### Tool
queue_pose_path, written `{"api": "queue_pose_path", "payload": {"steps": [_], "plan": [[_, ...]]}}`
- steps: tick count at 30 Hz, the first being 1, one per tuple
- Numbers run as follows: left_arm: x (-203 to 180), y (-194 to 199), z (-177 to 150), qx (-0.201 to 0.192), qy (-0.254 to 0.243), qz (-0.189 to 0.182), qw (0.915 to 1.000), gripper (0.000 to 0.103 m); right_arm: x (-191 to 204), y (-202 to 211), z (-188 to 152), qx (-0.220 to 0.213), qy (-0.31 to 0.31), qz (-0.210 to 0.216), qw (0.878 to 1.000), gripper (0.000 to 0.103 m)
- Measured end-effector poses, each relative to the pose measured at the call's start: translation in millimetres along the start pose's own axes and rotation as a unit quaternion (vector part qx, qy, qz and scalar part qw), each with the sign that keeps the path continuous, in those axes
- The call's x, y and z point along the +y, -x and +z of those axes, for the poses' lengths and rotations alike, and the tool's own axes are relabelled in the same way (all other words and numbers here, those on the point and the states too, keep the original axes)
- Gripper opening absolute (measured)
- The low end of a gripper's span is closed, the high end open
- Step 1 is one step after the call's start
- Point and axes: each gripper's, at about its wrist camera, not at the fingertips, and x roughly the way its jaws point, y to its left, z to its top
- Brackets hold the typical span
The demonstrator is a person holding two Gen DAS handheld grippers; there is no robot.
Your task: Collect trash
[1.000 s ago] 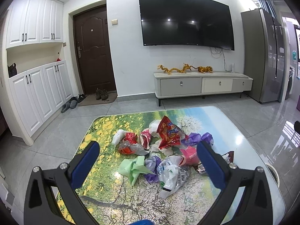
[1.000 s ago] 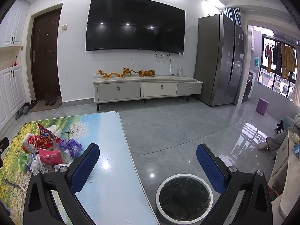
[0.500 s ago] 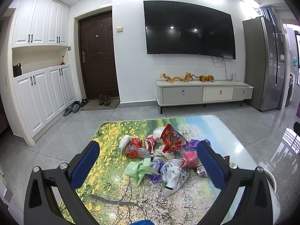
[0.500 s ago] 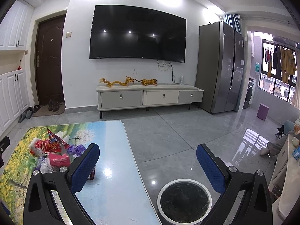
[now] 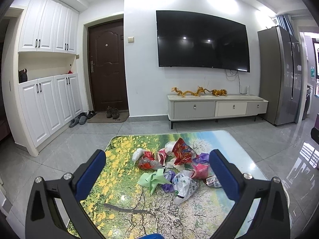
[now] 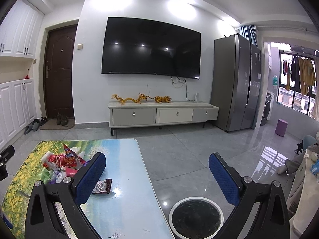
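Observation:
A pile of trash (image 5: 175, 165) lies in the middle of a low table (image 5: 123, 179) with a flower and tree print: a red snack bag (image 5: 181, 152), a green wrapper (image 5: 153, 180), clear plastic bags (image 5: 184, 186), purple and pink wrappers. My left gripper (image 5: 157, 167) is open and empty, held above the table's near part, short of the pile. My right gripper (image 6: 157, 169) is open and empty over the table's right edge (image 6: 147, 171). The pile (image 6: 61, 163) also shows at the left of the right wrist view, with a dark wrapper (image 6: 102, 186) apart from it. A round white-rimmed bin (image 6: 196, 218) stands on the floor below right.
A TV cabinet (image 5: 217, 107) with gold dragon figures stands under a wall TV (image 5: 202, 41). A grey fridge (image 6: 237, 83) stands at the right, white cupboards (image 5: 47, 105) and a brown door (image 5: 108, 67) with shoes at the left. A purple stool (image 6: 281, 127) stands far right.
Both grippers have tilted up and drawn back a little, so the table and trash sit lower in both views. Both stay open and empty.

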Motion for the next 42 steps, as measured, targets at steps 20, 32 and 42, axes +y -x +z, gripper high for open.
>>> {"api": "queue_pose_path", "payload": {"steps": [20,32,42], "plan": [[-3,24,2,-0.022,0.0,0.001,0.9997,0.103,0,28,2,-0.04,0.006,0.006,0.999,0.103],[-1,23,5,-0.024,0.008,0.003,0.9997,0.103,-1,27,1,-0.051,0.009,-0.004,0.999,0.103],[2,8,8,-0.013,0.009,0.001,0.9999,0.103,8,13,-2,-0.045,0.019,-0.006,0.999,0.103]]}}
